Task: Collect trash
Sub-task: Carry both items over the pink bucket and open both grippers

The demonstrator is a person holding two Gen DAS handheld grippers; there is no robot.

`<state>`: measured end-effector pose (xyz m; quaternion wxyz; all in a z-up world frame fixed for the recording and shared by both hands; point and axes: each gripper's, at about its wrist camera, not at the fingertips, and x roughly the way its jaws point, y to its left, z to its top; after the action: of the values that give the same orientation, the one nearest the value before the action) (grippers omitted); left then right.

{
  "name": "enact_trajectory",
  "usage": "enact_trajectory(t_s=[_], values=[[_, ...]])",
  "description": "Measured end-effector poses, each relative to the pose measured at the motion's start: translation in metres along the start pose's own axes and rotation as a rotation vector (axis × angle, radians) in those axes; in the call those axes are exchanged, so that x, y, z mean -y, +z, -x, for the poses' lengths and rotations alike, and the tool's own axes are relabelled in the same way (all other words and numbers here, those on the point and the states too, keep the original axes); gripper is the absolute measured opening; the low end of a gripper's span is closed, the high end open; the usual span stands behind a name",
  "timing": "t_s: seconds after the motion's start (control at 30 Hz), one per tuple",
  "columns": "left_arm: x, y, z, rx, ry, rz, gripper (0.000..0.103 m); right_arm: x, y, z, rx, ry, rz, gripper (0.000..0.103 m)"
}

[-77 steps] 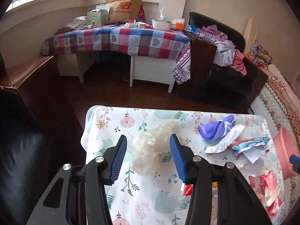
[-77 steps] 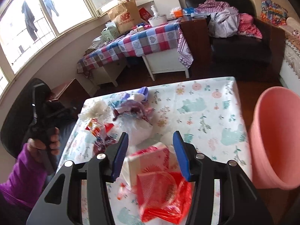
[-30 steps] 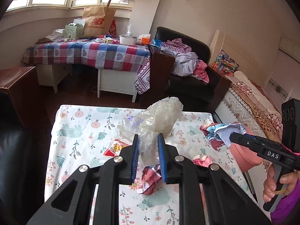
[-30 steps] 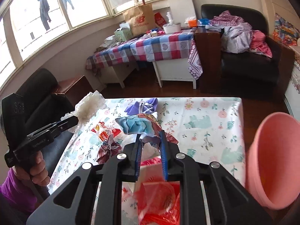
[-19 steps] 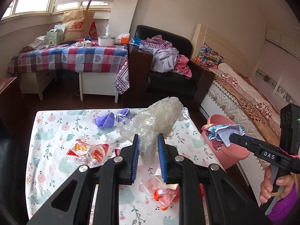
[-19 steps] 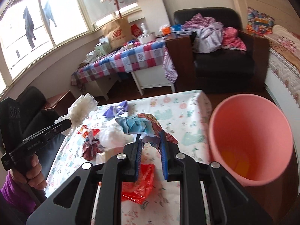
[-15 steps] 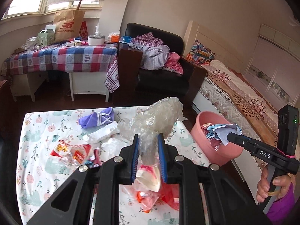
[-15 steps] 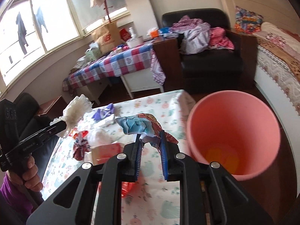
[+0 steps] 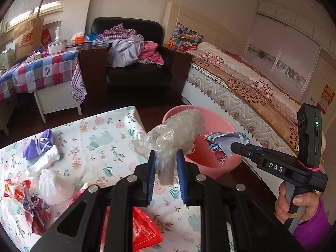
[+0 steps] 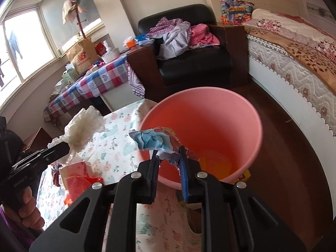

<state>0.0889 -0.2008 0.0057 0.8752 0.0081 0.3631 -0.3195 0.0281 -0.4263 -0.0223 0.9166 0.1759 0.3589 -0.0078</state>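
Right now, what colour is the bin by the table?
Salmon pink, the bin; clearest in the right wrist view.

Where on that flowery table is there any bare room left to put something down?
The floral tablecloth is bare in its far middle, between the purple bundle and the corner beside the pink bucket. The near left is crowded: white crumpled plastic, snack wrappers and a red bag.

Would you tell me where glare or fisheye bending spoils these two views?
Right wrist view: the window is blown out white, and the bed edge bows strongly. Left wrist view: even light, no glare; the wardrobe lines curve, and the corners go black.
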Motion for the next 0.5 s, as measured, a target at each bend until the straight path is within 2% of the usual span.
enact_trajectory(t_s=[0.17, 0.5], values=[[0.03, 0.004, -0.034, -0.034, -0.028, -0.051, 0.019, 0.014, -0.002, -0.003, -0.004, -0.02, -0.021, 0.018], [0.055, 0.013, -0.082, -0.087, -0.047, -0.093, 0.019, 0.033, -0.004, -0.014, -0.006, -0.062, -0.063, 0.018]])
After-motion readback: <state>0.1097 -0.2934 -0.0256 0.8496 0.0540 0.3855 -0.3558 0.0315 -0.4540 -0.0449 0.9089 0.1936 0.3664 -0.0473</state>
